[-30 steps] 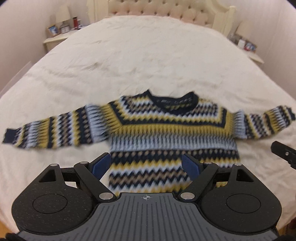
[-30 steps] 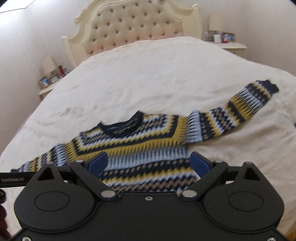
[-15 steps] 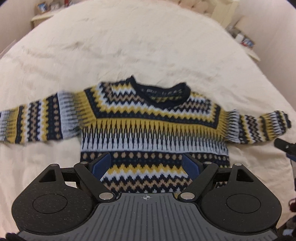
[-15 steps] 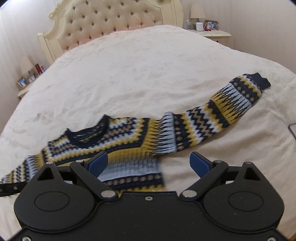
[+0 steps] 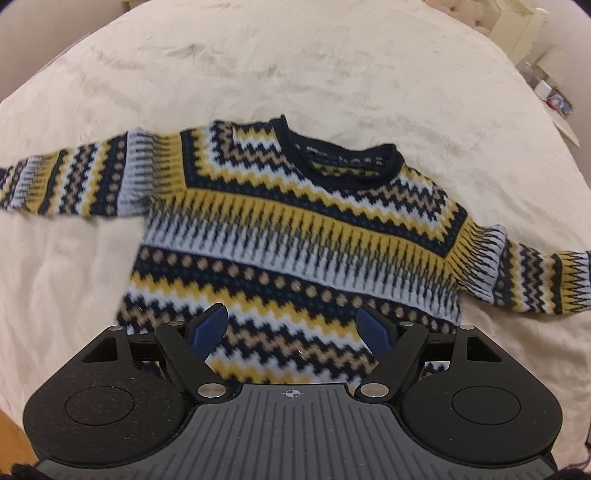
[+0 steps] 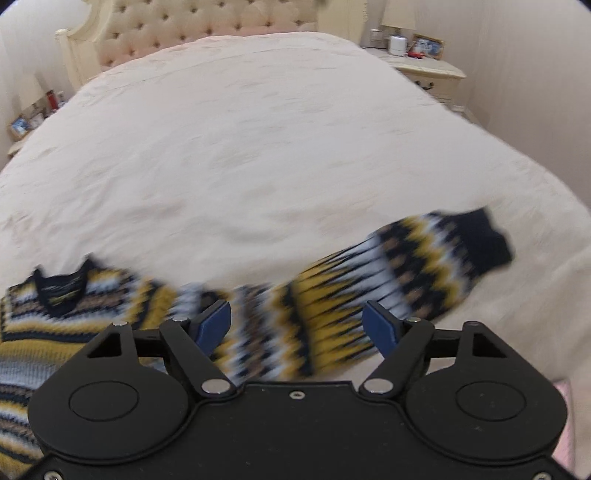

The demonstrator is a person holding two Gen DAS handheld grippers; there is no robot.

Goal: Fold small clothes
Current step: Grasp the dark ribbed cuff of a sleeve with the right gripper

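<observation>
A small knitted sweater (image 5: 295, 236) with navy, yellow, white and tan zigzag bands lies flat, front up, on a cream bedspread (image 5: 295, 74), sleeves spread out to both sides. My left gripper (image 5: 293, 328) is open and empty, hovering over the sweater's lower hem. In the right wrist view my right gripper (image 6: 297, 325) is open and empty, right over the sweater's right sleeve (image 6: 369, 288), whose navy cuff (image 6: 487, 240) points to the far right. The neckline (image 6: 61, 284) shows at the left.
The bedspread (image 6: 277, 147) stretches far back to a tufted headboard (image 6: 207, 26). A nightstand (image 6: 424, 66) with small items stands at the right, another (image 6: 26, 125) at the left. The bed's near edge lies just below the sweater hem.
Both grippers have moved closer to the bed. The left has tilted down over the sweater body. The right has swung rightward from the body to above the right sleeve. Both stayed open.
</observation>
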